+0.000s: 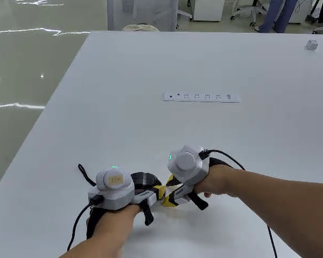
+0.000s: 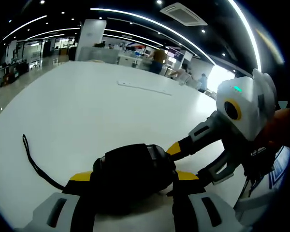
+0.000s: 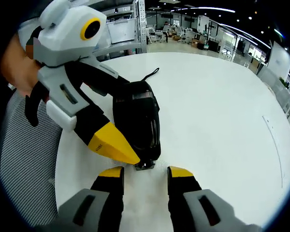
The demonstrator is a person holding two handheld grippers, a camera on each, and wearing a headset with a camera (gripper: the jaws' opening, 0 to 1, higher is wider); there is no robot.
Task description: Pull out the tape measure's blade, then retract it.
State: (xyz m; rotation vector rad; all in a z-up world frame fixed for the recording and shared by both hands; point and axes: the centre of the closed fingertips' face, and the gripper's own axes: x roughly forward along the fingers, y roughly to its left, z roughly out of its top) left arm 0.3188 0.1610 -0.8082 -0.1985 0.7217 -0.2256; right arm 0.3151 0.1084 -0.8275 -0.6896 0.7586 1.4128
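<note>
A black tape measure [image 1: 144, 180] rests on the white table [image 1: 151, 80], close to the near edge. My left gripper [image 1: 151, 196] is shut on its case [image 2: 130, 169], with a yellow-tipped jaw on each side. A black wrist cord [image 2: 36, 164] trails from the case. My right gripper [image 1: 169, 192] faces the case from the right. In the right gripper view its jaws stand apart [image 3: 146, 173], and the blade's metal hook [image 3: 145, 166] sits just ahead of the gap, at the case's [image 3: 135, 118] mouth. No blade is drawn out.
A white power strip [image 1: 202, 97] lies in the middle of the table, and a small pale object [image 1: 311, 45] sits far right. The table's left edge drops to a glossy floor [image 1: 21, 64]. People stand in the background.
</note>
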